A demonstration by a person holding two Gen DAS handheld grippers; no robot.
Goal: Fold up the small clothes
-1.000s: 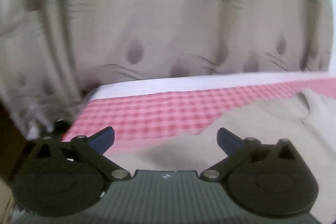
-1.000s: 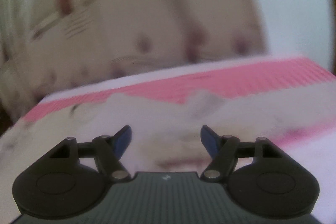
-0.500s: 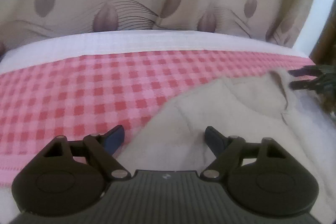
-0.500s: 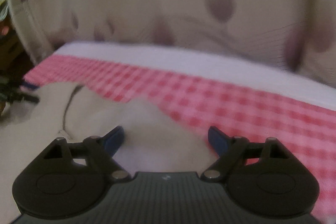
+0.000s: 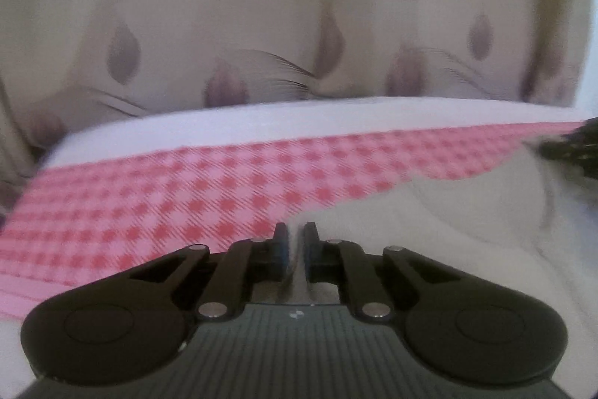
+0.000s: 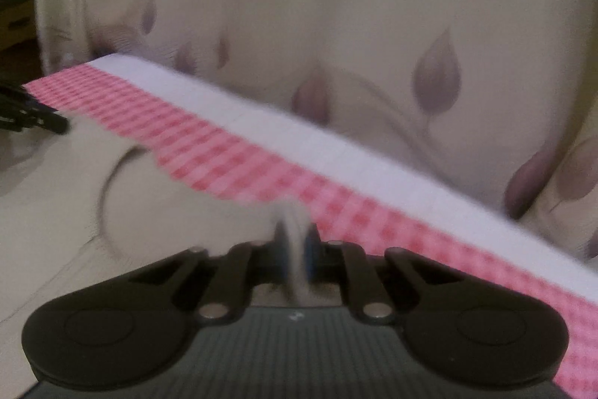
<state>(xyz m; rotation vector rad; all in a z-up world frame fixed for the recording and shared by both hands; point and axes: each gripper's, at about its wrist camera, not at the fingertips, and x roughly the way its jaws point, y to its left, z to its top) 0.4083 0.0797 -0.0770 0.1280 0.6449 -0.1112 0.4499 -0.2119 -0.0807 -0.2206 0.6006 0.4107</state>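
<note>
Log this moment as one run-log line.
step: grasp garment edge | left gripper: closing on cream garment | right gripper: shut on same garment, other corner | surface: pink checked cloth | fold: not yet made

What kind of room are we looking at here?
Probably a home room, maybe a bedroom or living room. A pink checked cloth covers the work surface, a leaf-print curtain hangs right behind it, and a cream garment lies on the cloth.

A cream knit garment [image 5: 467, 234] lies on the pink-and-white checked cloth [image 5: 157, 197], filling the left wrist view from 3 to 5 o'clock. Behind the cloth, at 12 o'clock, hangs a beige leaf-patterned curtain [image 5: 231, 17]. In the right wrist view the garment sits at 9 o'clock.
</note>
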